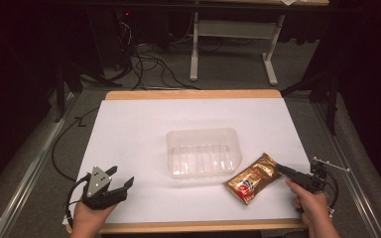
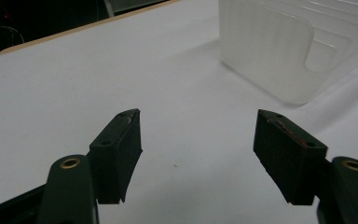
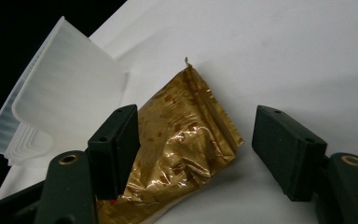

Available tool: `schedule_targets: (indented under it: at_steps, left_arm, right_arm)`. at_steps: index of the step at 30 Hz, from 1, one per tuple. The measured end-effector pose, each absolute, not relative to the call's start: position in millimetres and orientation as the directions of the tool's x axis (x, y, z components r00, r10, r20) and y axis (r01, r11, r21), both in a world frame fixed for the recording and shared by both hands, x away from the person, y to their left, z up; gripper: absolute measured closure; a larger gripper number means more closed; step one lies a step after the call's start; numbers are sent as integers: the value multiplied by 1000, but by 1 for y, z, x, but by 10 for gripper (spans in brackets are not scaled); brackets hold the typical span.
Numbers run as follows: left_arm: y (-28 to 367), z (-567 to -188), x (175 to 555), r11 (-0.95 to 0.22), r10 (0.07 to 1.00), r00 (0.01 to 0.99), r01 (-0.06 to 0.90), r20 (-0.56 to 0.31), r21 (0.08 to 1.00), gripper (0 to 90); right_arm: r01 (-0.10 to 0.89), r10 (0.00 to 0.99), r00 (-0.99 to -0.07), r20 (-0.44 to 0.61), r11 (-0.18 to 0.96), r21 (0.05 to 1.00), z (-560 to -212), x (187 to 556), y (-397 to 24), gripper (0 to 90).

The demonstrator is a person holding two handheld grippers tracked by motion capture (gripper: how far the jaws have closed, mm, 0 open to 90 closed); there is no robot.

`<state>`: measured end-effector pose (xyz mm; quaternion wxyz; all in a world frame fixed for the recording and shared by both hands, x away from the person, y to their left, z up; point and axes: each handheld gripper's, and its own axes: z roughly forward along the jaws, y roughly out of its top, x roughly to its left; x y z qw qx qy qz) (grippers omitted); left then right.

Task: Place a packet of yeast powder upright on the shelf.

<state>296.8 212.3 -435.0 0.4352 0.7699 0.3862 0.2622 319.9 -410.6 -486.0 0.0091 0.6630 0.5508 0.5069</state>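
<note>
White table [image 1: 129, 129] with a wooden edge, seen from the high view. Near its middle, a clear plastic tub [image 1: 203, 152], open side up, ribbed on the floor. Just right of the tub and toward the near edge, a gold foil pouch [image 1: 252, 178] lying flat and slanted, with a red mark near its lower end; pouch and tub close together, possibly touching at the tub's corner, though hard to tell from above.

Left gripper [image 1: 121, 186] held low at the near-left corner of the table, grey plate on top, jaws spread wide and holding nothing. In the left gripper view, same gripper [image 2: 196, 140] with only bare white surface between the jaws, and the tub [image 2: 265, 51] ahead and to the right, well apart.

Right gripper [image 1: 281, 169] at the near-right edge, gripped by a hand [image 1: 310, 201], tips at the pouch's upper right end. In the right gripper view, gripper [image 3: 193, 135] with jaws wide apart, straddling the pouch [image 3: 186, 140] but not closed on it; crinkled sealed end pointing away, tub [image 3: 65, 88] just beside the pouch on the left.
</note>
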Motion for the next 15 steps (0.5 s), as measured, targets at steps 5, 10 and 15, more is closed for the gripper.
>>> schedule_targets:
  at_steps: [5, 10, 15]
  left_arm:
    - [212, -435, 296, -325, 821, 567, 365, 69, 872, 329]
    - [211, -436, 297, -329, 819, 570, 368, 69, 869, 329]
    - [208, -436, 297, -343, 813, 578, 369, 76, 864, 329]
  right_arm:
    - [745, 714, -130, 688, -387, 543, -487, 324, -402, 374]
    - [755, 687, -123, 716, -404, 517, -490, 326, -398, 429]
    - [767, 686, -122, 717, -393, 507, -492, 327, -397, 561]
